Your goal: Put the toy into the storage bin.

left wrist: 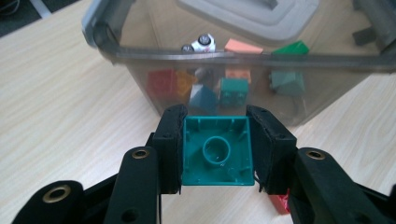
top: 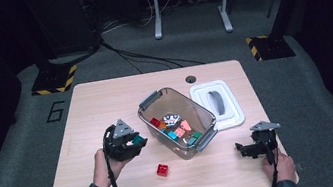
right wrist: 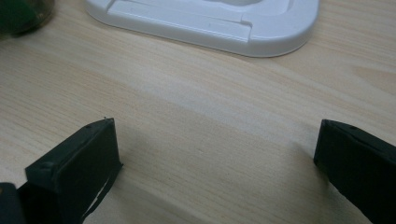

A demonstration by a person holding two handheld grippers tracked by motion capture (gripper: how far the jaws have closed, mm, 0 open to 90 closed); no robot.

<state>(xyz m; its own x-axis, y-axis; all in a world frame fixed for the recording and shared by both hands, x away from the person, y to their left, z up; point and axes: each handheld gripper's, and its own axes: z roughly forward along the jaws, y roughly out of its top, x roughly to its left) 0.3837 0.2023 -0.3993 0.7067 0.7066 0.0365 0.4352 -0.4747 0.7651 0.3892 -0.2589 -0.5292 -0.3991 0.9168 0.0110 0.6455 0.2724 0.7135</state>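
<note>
My left gripper (top: 136,140) (left wrist: 217,149) is shut on a teal toy brick (left wrist: 217,151) (top: 137,139), whose hollow underside faces the camera in the left gripper view. It hangs above the table, just left of a clear plastic bin (top: 149,121) (left wrist: 130,65) that holds several coloured bricks and a small toy car (top: 172,119) (left wrist: 201,43). A red brick (top: 162,170) (left wrist: 281,204) lies on the table in front of the bin. My right gripper (top: 244,150) (right wrist: 215,163) rests low at the table's right front, jaws wide apart with bare wood between them.
The bin's white lid (top: 218,104) (right wrist: 205,21) lies flat to the right of the bin. The wooden table (top: 104,98) has a cable hole (top: 190,79) at its back edge. Cables and a metal stand are on the floor behind.
</note>
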